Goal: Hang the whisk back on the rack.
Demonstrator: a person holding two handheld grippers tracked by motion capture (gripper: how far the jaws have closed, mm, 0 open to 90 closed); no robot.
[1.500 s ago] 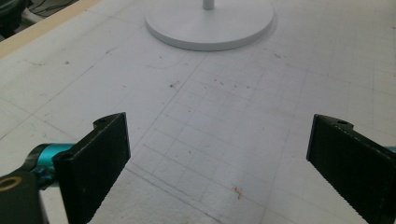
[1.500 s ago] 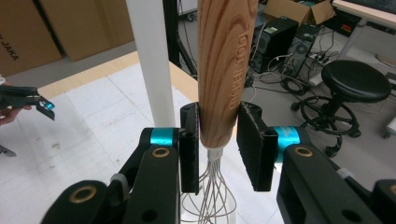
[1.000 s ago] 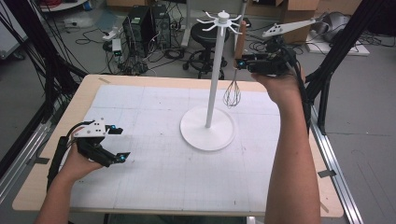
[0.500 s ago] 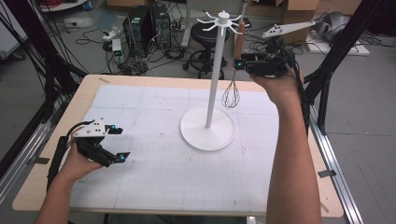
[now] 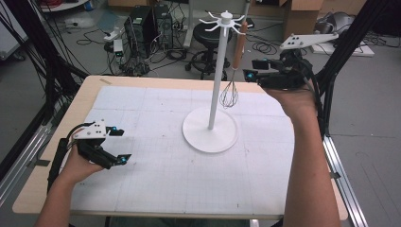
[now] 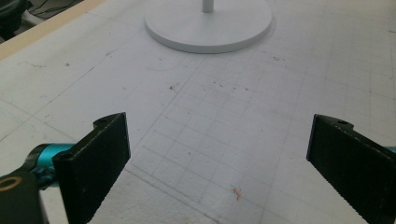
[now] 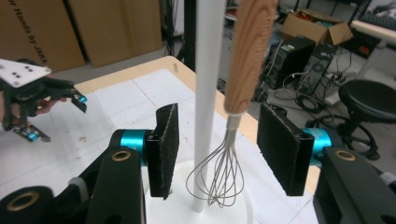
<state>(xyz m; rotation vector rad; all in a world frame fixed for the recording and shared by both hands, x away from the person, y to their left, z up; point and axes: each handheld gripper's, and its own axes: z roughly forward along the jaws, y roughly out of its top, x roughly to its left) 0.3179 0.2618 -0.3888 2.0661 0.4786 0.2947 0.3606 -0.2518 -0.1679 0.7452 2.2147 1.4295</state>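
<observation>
Fingers of the right gripper stand apart, released, and the jaws have just been opening; the whisk hangs free in front of the gap between them, pads not pressing on it. From the high view, right gripper sits just to the right of the whisk, held up above the far right part of the table, jaws pointing left toward the stand.

Whisk: wooden handle up, wire head down, hanging from one arm of the white stand. It hangs upright, just beside the pole on its right side in the high view, wire head above the round base and clear of it. In the right gripper view the pole rises directly left of the whisk, also between the two pads' lines, farther from the camera than the pads.

Left gripper rests low over the near left part of the table, well apart from stand and whisk. Its jaws are wide open with nothing between them; the left gripper view shows bare gridded mat in the gap and the stand's round base farther ahead.

Surroundings: stool, computer towers and cables on the floor beyond the table's far edge; cardboard boxes behind.
</observation>
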